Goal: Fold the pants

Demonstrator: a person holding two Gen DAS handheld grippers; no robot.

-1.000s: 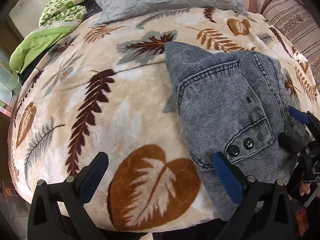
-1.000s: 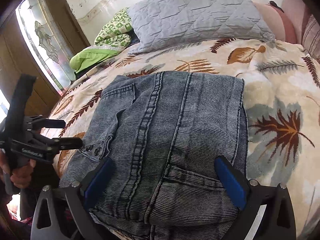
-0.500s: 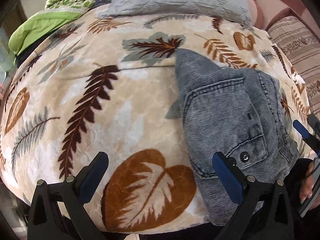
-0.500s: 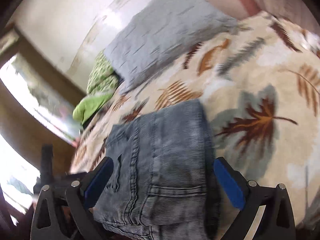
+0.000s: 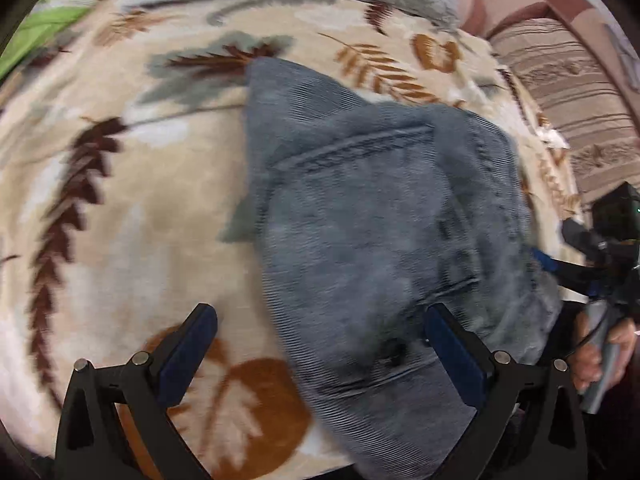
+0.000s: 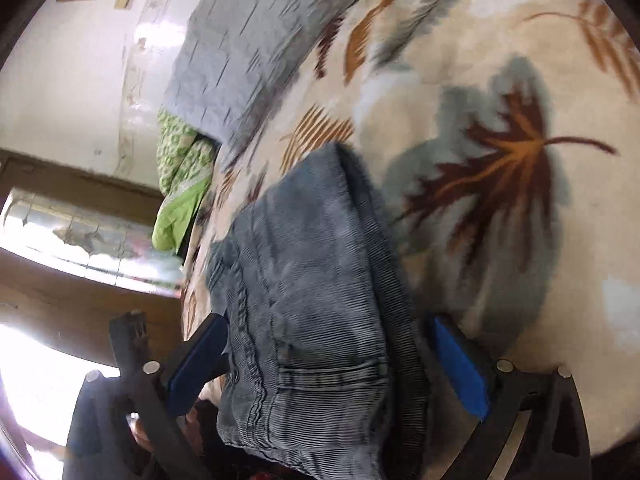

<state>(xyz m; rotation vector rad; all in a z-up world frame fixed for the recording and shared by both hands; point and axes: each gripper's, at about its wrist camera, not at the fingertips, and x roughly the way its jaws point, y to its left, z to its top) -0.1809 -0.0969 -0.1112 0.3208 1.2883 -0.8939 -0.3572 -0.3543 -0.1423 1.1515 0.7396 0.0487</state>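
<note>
left wrist view: left gripper (image 5: 320, 354) low over near bed edge, jaws wide, empty. folded pants (image 5: 372, 240) lie on leaf blanket (image 5: 120, 200), long axis near-to-far. right gripper (image 6: 324, 364) rolled sideways, jaws wide, straddling pants' near end.

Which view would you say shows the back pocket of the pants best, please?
The right wrist view: the back pocket sits close to the camera between the open fingers of the right gripper, its stitched top edge readable. The left wrist view shows the pants blurred, from the front side; no back pocket can be made out there.
</note>
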